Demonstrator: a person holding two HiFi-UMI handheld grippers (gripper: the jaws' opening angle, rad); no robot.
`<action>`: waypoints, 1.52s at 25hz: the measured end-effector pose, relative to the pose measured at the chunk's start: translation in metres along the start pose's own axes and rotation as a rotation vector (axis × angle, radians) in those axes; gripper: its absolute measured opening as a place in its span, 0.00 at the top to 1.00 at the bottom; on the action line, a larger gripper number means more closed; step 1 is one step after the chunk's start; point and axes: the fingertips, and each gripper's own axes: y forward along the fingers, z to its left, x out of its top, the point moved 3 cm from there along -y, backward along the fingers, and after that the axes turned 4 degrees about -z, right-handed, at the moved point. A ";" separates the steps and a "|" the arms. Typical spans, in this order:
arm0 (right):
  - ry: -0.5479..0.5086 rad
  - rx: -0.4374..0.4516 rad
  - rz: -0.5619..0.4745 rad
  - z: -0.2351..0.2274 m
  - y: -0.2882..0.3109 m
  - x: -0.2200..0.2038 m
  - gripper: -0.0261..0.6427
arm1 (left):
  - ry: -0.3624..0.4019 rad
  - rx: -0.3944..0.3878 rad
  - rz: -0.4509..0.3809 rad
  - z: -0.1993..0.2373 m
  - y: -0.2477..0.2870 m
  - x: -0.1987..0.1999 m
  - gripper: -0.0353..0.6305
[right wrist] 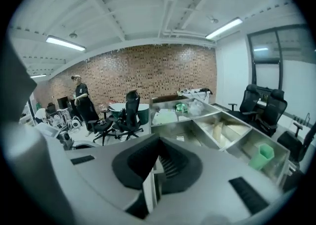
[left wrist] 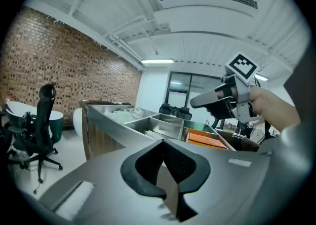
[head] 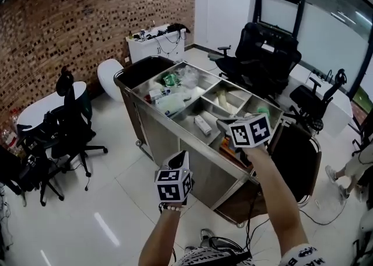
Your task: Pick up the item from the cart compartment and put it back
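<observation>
Two grippers are in view, and neither holds anything. The left gripper (head: 179, 158) hangs just short of the cart (head: 175, 137), mostly hidden behind its own marker cube in the head view. Its own view shows the jaws together with nothing between them. The cart's compartments hold a green packet (head: 171, 79) among clear bags that are hard to make out at the far left, a white box (head: 202, 125) in the middle, an orange box (left wrist: 207, 140) partly hidden under the right gripper, and a green cup (right wrist: 261, 156) at the right end. All of these lie in the compartments, and I cannot tell which one is the task's item. The right gripper (head: 225, 123) is over the near right compartments, its jaws together on nothing. At the right edge a person's leg (head: 345, 171) is cut off.
</observation>
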 end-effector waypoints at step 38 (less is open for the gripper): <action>0.037 -0.054 -0.346 0.050 -0.178 -0.149 0.94 | -0.019 0.115 -0.062 -0.100 -0.088 -0.054 0.94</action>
